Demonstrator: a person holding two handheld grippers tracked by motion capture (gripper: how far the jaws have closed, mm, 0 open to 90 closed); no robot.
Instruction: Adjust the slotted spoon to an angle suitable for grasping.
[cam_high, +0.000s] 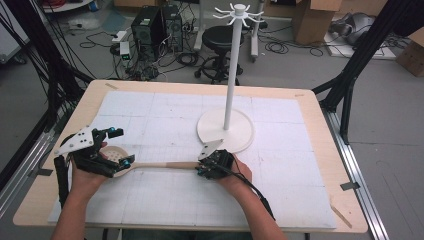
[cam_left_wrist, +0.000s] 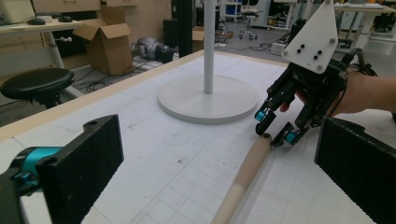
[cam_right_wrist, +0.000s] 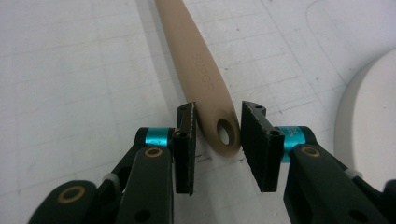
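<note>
Straddling the slotted spoon's handle end (cam_right_wrist: 224, 133), the right gripper (cam_right_wrist: 217, 140) stands narrowly open, handle running straight away toward the left gripper (cam_high: 114, 147), spread wide around the bowl.

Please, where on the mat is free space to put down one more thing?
Free: the mat's near strip below the spoon, and the far-left patch beside the stand. Crowded: the middle, where both hand-held grippers, left and right, flank the spoon.

lab | computer towers (cam_high: 159, 27), floor cables (cam_high: 280, 47), cardboard boxes (cam_left_wrist: 105, 42)
</note>
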